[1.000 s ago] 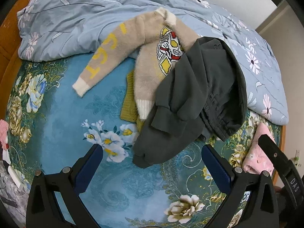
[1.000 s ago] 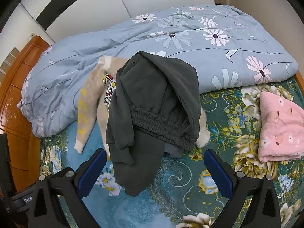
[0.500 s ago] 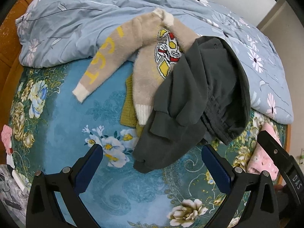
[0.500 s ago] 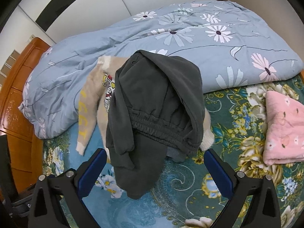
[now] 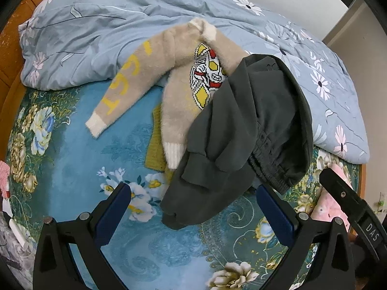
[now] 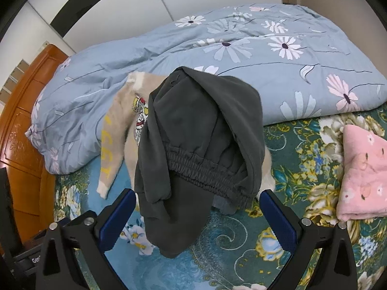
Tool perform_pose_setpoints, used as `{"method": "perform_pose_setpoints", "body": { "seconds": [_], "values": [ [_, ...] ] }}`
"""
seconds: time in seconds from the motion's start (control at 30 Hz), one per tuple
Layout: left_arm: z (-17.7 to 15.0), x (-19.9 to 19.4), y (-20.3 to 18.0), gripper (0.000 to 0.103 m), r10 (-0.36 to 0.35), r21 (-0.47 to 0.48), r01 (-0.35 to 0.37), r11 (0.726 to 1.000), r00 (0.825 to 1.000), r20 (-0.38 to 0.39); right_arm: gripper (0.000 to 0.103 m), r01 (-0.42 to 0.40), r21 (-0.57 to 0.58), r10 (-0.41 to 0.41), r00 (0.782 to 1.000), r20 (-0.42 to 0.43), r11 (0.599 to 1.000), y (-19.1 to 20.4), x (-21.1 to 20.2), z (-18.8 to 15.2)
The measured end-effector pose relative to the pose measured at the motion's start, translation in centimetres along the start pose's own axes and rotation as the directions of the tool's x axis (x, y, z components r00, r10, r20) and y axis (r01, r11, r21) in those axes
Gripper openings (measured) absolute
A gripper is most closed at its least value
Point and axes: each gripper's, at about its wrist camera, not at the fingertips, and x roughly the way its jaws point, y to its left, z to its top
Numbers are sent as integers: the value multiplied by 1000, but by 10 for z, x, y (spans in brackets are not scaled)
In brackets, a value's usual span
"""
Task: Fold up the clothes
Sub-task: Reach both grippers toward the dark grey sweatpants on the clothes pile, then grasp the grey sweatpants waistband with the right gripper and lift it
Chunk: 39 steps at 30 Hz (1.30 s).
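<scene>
- Both tools have edged nearer the dark grey trousers [image 5: 244,130], which now loom larger in each view.
- Trousers lie crumpled atop the beige sweater [image 5: 179,91] on the bed [image 5: 72,169], against the blue duvet [image 6: 266,60].
- Left tool [image 5: 193,207] and right tool [image 6: 197,213] hover spread apart, empty, likely ready to grasp.
- Folded pink garment [image 6: 362,174] sits aside, apparently finished.

One grey garment [image 5: 244,130], one beige sweater [image 5: 179,77], one pink cloth [image 6: 362,171], one duvet [image 6: 241,55]

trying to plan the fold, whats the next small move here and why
Probably lower the open right gripper onto the dark grey pants and pinch the elastic waistband: they lie crumpled on top of the beige sweater, and neither gripper holds anything.
</scene>
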Motion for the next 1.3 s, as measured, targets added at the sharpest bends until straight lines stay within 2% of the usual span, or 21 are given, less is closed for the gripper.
{"method": "perform_pose_setpoints", "body": {
  "seconds": [0.5,1.13,1.2,1.3],
  "values": [
    [4,16,-4,103,-53,-28,52,998,998,-25,103,-2,-18,2,1000,-31,1000,-2,19,1],
    [-5,30,-14,103,-52,-24,51,998,997,-49,103,-21,-17,20,997,-81,1000,-19,43,-1],
    [-6,27,-11,103,-49,-24,48,999,998,-45,103,-29,-17,27,997,-70,999,-25,45,3],
    [-9,15,2,103,-52,-27,51,998,999,-17,103,8,29,-5,996,-89,1000,-47,58,20]
  ]
}}
